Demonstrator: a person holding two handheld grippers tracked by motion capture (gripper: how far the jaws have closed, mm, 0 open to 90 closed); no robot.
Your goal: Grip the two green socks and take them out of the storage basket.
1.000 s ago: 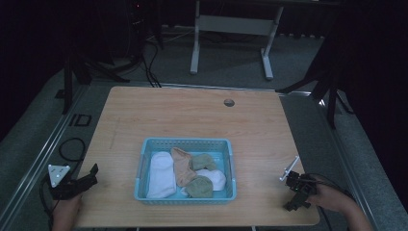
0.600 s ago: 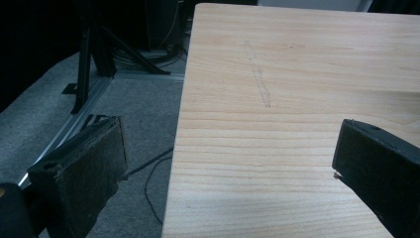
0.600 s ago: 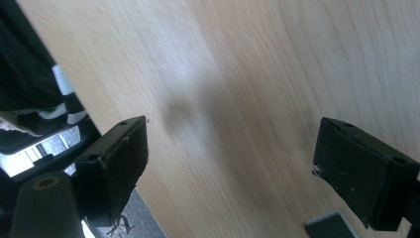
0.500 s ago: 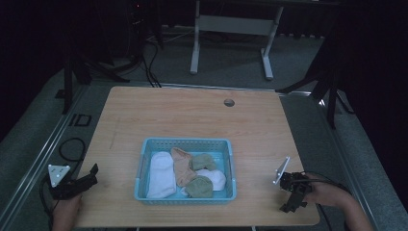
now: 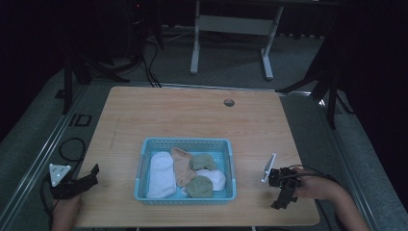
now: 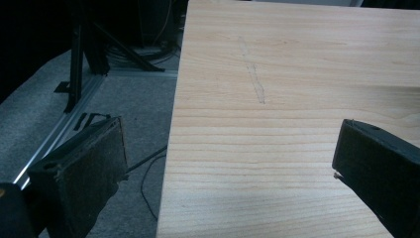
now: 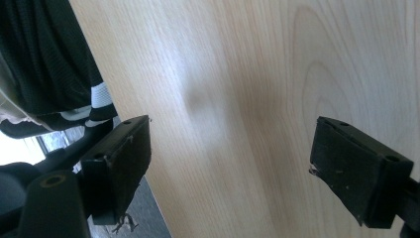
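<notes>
Both claws (image 5: 91,174) (image 5: 279,202) seemingly empty, agape.

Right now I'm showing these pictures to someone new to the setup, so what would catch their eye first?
Most likely the light blue basket near the front middle of the wooden table, holding a heap of socks in white, tan and green. Next, the two tools flanking it: the left hand-held gripper at the table's front left edge and the right hand-held gripper near the front right corner, both with jaws wide apart and empty.
</notes>
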